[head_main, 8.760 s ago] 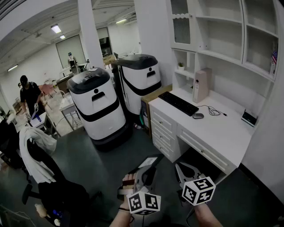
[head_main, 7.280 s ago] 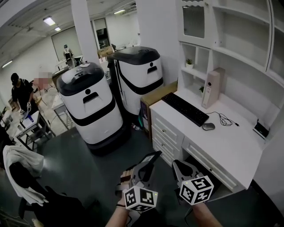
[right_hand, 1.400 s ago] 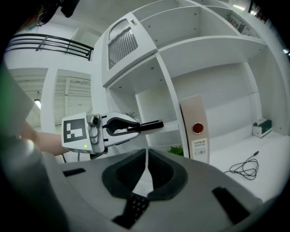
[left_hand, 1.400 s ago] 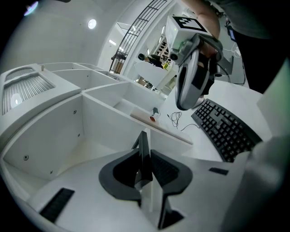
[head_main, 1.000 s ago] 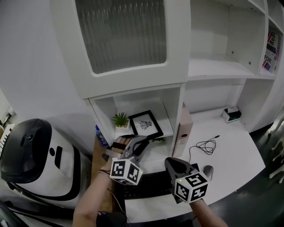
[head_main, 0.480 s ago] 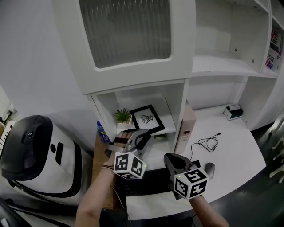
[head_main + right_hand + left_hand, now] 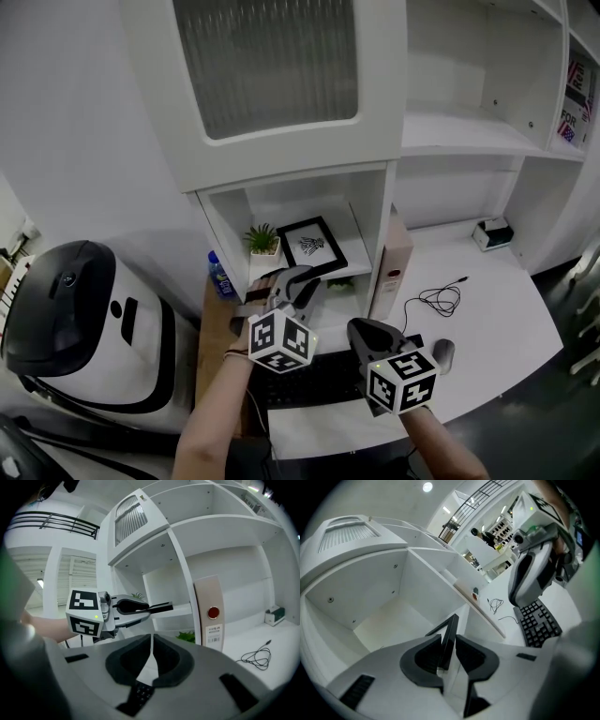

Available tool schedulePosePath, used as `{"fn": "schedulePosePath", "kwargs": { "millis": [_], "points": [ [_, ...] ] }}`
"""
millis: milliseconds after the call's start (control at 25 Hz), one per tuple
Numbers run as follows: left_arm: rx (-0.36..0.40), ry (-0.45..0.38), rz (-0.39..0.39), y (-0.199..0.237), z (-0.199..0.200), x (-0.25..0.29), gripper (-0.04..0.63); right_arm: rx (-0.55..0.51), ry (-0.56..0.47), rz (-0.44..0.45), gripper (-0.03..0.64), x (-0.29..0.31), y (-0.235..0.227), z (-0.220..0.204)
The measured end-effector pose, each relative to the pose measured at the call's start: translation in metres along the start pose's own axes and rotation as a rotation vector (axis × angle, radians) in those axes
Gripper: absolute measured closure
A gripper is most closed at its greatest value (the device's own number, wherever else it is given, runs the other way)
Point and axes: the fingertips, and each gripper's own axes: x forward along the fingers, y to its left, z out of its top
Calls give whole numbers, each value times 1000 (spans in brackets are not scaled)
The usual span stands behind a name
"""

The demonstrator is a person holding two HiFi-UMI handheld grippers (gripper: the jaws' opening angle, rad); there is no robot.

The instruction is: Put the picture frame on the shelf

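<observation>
picture frame (image 7: 312, 246) right of plant (image 7: 262, 240), at shelf (image 7: 221, 228)

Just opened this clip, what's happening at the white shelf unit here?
A person works with two hand-held grippers. The left hand-held gripper is clamped on the edge of a black picture frame, holding it tilted inside the open shelf compartment, beside a small potted plant. Whether the frame touches the shelf board is unclear. The right hand-held gripper is shut and empty, above the keyboard.
</observation>
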Motion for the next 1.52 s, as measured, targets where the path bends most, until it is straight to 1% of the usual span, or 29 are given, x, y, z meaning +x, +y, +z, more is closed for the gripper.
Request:
{"fn": "schedulePosePath", "kwargs": {
  "millis": [200, 320, 440, 640, 880, 1000, 1240, 1520],
  "points": [
    [-116, -7, 46, 1, 2, -17, 522, 2, -6, -3, 614, -7, 0, -2],
    [-166, 3, 67, -5, 4, -29, 522, 1, -13, -1, 614, -11, 2, -2],
    [-221, 24, 76, -13, 2, -40, 522, 0, -24, 6, 614, -15, 6, 0],
    [-366, 50, 95, -28, -6, -58, 522, -9, -32, 17, 614, -23, 13, 1],
    [-488, 68, 95, -54, -10, -79, 523, -20, -35, 29, 614, -34, 22, -4],
    [-551, 70, 104, -64, -10, -90, 529, -25, -37, 34, 614, -39, 26, -7],
    [-711, 48, 143, -76, -10, -111, 549, -39, -36, 32, 615, -48, 30, -13],
    [-802, 35, 180, -92, -11, -131, 565, -48, -37, 32, 616, -60, 33, -16]
  ]
}}
